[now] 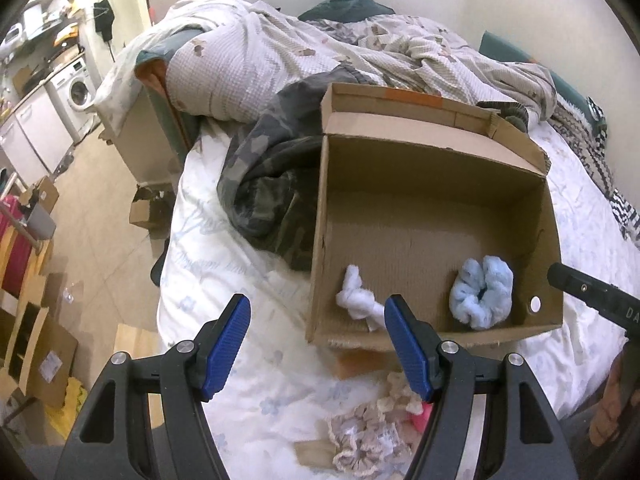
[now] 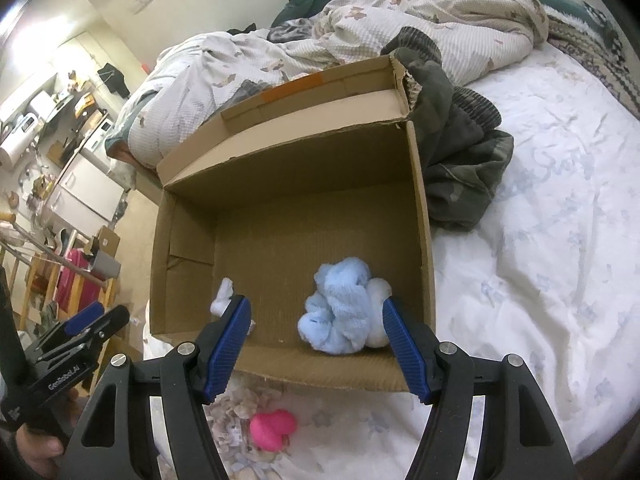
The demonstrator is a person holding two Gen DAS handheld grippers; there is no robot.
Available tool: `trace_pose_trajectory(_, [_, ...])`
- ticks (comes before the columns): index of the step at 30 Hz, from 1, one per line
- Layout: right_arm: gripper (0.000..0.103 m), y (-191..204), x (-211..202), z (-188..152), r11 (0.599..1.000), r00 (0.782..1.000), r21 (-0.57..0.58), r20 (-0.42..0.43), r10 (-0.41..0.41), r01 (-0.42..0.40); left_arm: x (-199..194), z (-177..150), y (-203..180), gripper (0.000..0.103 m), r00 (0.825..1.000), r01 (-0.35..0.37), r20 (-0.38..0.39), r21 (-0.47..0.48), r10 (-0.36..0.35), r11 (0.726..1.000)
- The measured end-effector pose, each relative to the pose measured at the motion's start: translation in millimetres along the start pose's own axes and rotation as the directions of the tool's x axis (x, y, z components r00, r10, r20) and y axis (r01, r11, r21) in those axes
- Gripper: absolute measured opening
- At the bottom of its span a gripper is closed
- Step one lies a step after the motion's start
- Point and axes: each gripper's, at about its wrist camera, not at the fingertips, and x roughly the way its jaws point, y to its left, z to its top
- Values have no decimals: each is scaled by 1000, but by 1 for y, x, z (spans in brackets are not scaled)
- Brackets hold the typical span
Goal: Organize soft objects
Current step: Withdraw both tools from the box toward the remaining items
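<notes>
An open cardboard box [image 1: 516, 178] [image 2: 188, 264] lies on the bed. Inside it near the front wall are a light blue fluffy scrunchie [image 1: 482, 296] [image 2: 340, 312] and a small white knotted cloth [image 1: 356, 296] [image 2: 223, 298]. In front of the box on the sheet lie a beige patterned scrunchie [image 1: 368, 436] [image 2: 236, 412] and a pink soft object [image 2: 274, 428] [image 1: 420, 416]. My left gripper [image 1: 318, 344] is open and empty above the sheet at the box's front left corner. My right gripper [image 2: 316, 344] is open and empty over the box's front edge, above the blue scrunchie.
A camouflage garment [image 1: 268, 184] [image 2: 460, 160] lies against the box. A rumpled duvet [image 1: 280, 48] covers the head of the bed. Floor with cardboard boxes [image 1: 44, 344] and a washing machine [image 1: 76, 88] lies to the left. The left gripper's body [image 2: 76, 340] shows in the right wrist view.
</notes>
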Motion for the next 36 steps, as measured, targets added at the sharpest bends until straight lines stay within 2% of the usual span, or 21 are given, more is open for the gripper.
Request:
trace_pose_trajectory(13, [73, 2, -15, -22, 1000, 1000, 17, 4, 13, -13, -12, -25, 6, 67, 999, 26, -34, -38, -27, 999])
trace_pose_trajectory(23, [73, 15, -27, -49, 999, 999, -23, -16, 39, -39, -18, -41, 17, 67, 1000, -2, -28, -63, 0, 998])
trace_pose_trajectory(25, [81, 15, -26, -53, 999, 999, -27, -26, 45, -46, -17, -43, 19, 67, 999, -14, -31, -52, 13, 999])
trace_pose_trajectory(28, [83, 12, -21, -58, 993, 991, 3, -63, 116, -116, -13, -47, 23, 67, 999, -32, -38, -46, 30, 998])
trace_pose_trajectory(30, [83, 10, -16, -59, 992, 989, 19, -76, 125, -123, -9, -50, 26, 67, 998, -38, -57, -48, 36, 998])
trace_pose_trajectory(33, [90, 7, -5, -61, 990, 984, 47, -113, 140, -136, -2, -54, 29, 67, 995, -42, -88, -55, 37, 998])
trace_pose_trajectory(36, [91, 8, 7, -64, 987, 975, 74, -158, 154, -144, 6, -55, 30, 67, 992, -32, -128, -67, 23, 997])
